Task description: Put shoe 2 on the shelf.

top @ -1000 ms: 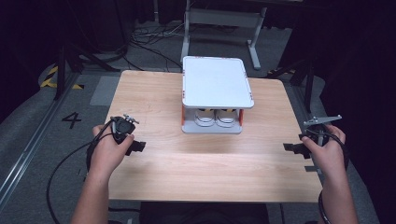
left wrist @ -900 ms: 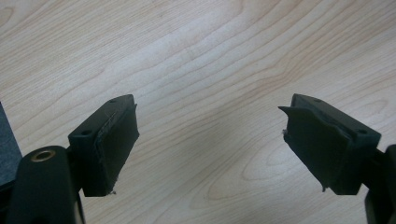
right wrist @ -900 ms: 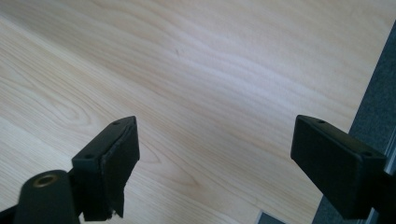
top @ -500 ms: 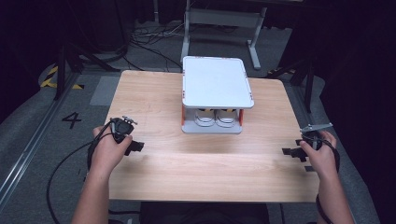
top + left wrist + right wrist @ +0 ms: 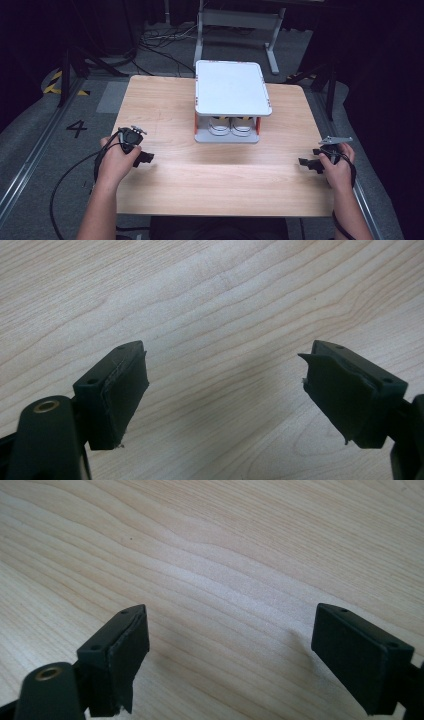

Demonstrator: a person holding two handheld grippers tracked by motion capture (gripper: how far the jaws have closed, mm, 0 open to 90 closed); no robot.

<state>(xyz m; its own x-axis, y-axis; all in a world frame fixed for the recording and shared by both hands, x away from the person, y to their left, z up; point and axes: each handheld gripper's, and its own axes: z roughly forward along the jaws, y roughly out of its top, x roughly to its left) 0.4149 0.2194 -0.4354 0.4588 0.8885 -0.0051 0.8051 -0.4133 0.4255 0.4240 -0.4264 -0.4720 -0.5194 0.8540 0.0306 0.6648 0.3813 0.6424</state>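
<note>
Bare wooden surface (image 5: 215, 170) across the whole near half, open for passage between the left tongs (image 5: 145, 158) and the right tongs (image 5: 306, 162), both with jaws spread over plain wood. One obstacle only, at the middle toward the far edge: a white two-tier rack (image 5: 232, 95) with a pair of white shoes (image 5: 230, 125) under its top. Free strips of wood left and right of the rack.

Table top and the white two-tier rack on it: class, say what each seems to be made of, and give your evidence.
The pale table top looks like wood or wood-look laminate with a matt finish: long wavy grain lines and little glare. The white two-tier rack looks like smooth plastic or painted metal, with flat, even panels and orange-red corner posts; which one is unclear.
</note>
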